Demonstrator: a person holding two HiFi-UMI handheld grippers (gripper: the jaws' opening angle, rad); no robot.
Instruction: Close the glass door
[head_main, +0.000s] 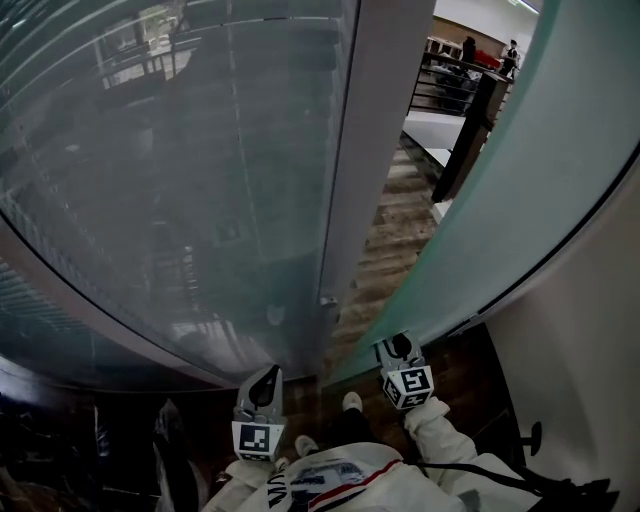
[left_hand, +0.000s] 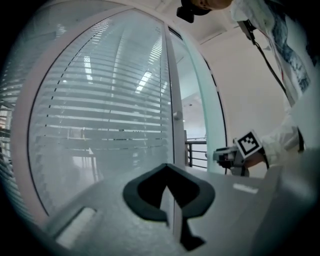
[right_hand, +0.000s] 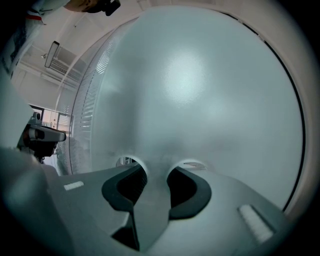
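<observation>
Half spread on the right tongs, both tips close up against the frosted glass door, nothing pinched between them (actual contact with the pane hard to judge). Shut tip to tip on the left tongs, empty, aimed level toward the metal frame of the neighbouring glass panel, with slatted blinds showing through it.

From the head view: left tongs low in front of that panel, right tongs low in front of the door, a white sleeve just behind the right one. Between frame and door, an open gap, so not closed yet. Through the gap, a wood-plank floor and, farther off, a dark railing. Along the door's right edge, a white wall.
</observation>
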